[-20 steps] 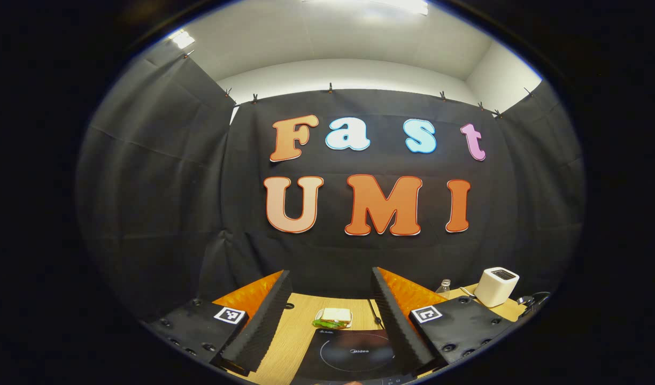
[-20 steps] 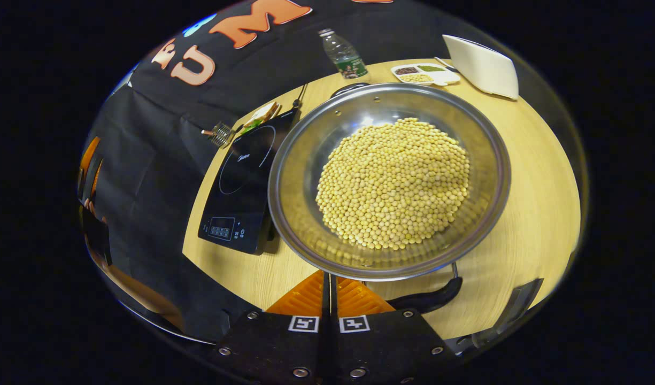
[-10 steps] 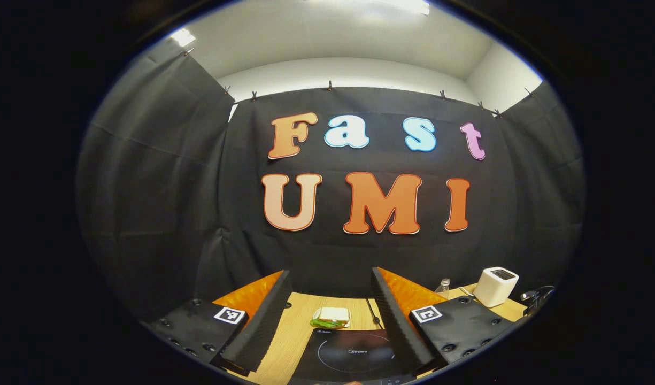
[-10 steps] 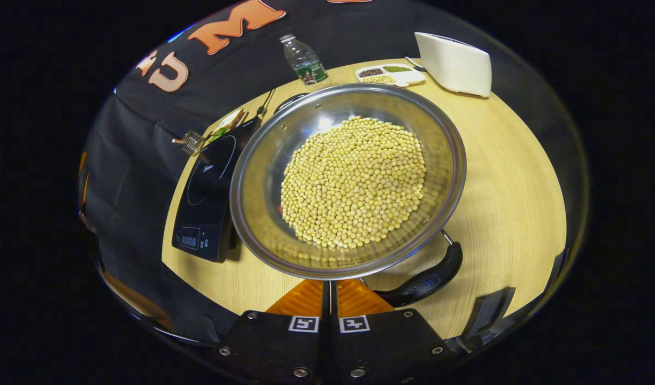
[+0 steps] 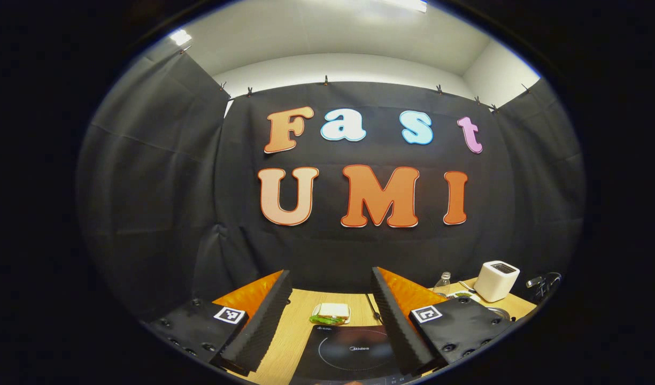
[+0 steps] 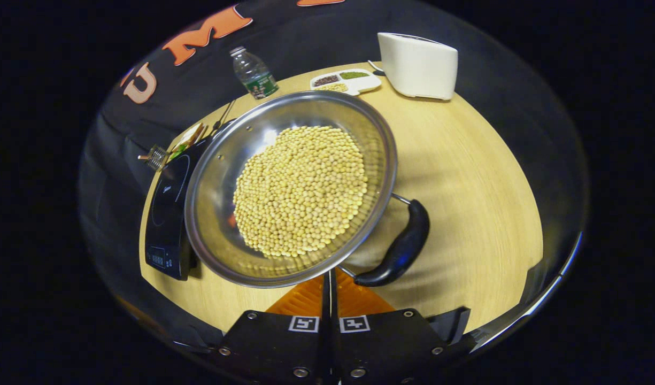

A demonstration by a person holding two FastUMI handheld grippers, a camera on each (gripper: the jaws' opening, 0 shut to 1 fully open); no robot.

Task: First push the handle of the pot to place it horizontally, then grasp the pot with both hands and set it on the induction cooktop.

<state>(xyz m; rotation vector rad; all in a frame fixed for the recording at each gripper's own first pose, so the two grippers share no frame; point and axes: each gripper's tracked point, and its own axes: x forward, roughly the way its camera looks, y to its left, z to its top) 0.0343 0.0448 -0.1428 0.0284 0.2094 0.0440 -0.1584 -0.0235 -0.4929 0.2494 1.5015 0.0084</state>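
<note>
Pot (image 6: 284, 187) and handle (image 6: 399, 246) have rotated leftward; right tongs (image 6: 330, 280) closed, left tongs (image 5: 330, 315) wide above cooktop (image 5: 354, 353); bottle (image 6: 252, 72), toaster (image 6: 418, 64) behind.

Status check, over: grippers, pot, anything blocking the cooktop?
Left gripper open, above cooktop. Right gripper shut, at pot rim by black handle. Pot beside cooktop; nothing on it.

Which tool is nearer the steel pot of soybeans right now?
Right. The right tool sits shut at the round steel pot of soybeans' near rim, beside its black handle. The left tool hangs open above the black induction cooktop.
</note>
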